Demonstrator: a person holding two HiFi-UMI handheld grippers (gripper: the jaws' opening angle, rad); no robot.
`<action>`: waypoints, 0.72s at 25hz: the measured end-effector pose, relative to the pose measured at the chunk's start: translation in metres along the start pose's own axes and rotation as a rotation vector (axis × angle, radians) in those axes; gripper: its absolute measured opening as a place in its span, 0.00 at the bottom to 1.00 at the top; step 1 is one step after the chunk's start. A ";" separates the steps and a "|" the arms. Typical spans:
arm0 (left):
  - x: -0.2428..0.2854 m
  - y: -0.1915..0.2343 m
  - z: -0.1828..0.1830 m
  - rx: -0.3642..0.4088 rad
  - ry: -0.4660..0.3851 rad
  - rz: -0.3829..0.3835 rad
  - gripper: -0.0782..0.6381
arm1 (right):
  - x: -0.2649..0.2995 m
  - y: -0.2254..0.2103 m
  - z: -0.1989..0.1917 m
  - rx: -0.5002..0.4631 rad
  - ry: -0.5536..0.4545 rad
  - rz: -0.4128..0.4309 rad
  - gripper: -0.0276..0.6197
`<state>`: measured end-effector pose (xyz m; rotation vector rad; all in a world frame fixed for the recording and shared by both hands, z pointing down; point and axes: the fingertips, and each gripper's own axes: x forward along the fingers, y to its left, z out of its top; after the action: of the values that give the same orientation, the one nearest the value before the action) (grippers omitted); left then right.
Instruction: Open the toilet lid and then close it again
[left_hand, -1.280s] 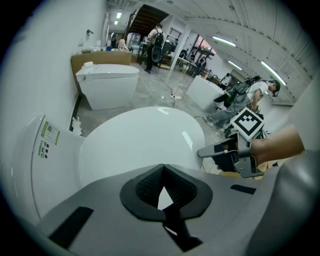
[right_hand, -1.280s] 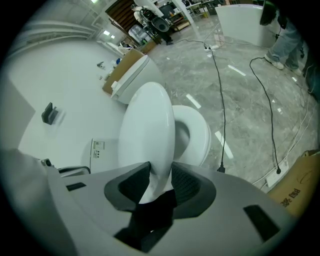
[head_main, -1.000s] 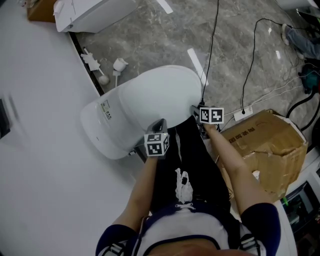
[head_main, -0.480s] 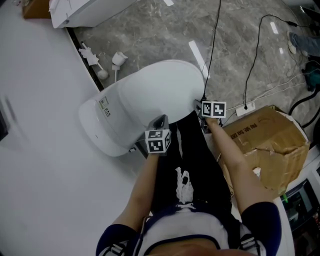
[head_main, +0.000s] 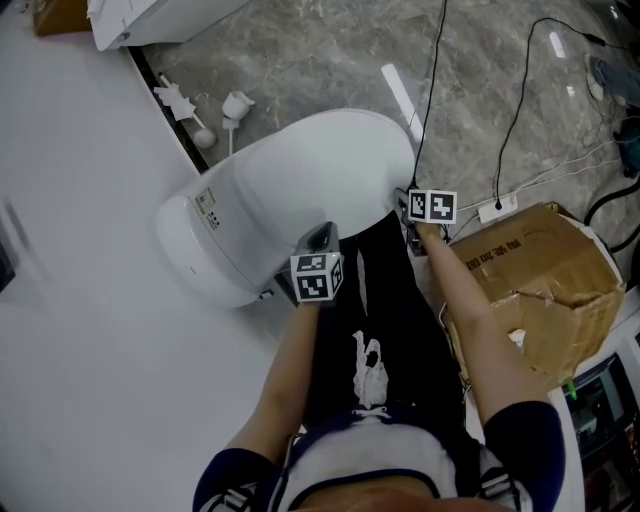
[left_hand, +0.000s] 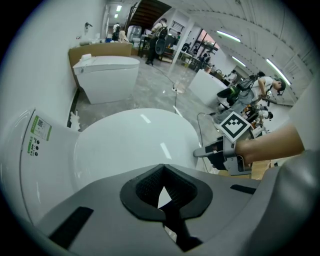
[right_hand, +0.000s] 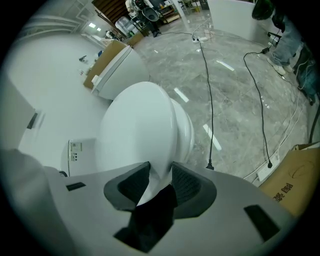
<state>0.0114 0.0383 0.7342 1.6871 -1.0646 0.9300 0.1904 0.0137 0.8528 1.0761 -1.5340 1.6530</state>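
— Right gripper (right_hand: 160, 176): pads on the front rim of the white oval plastic toilet lid (right_hand: 136, 127). Its jaws have just eased slightly wider, rim between them. Lid lies low over the bowl.
— Left gripper (left_hand: 161, 192)?
— Clenched on nothing, just over the lid's near side.
— Writing?
— One green-and-white sticker (head_main: 208, 204) on the tank, print too small. One brown cardboard box (head_main: 540, 285), dark print illegible.
— Counts?
— Two black cables (head_main: 432, 90) on the floor; a second white toilet (left_hand: 106, 75) beyond.
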 end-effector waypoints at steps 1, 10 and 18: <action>0.001 -0.001 0.001 -0.002 0.001 0.000 0.12 | 0.002 -0.003 0.000 0.003 0.000 -0.006 0.21; 0.010 -0.002 0.000 -0.006 0.022 -0.011 0.12 | 0.021 -0.016 0.003 0.017 0.023 -0.046 0.21; 0.011 0.009 -0.006 -0.001 0.045 -0.003 0.12 | 0.033 -0.027 0.005 0.014 0.041 -0.081 0.21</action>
<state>0.0061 0.0391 0.7486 1.6591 -1.0325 0.9606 0.1989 0.0093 0.8946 1.0906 -1.4362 1.6231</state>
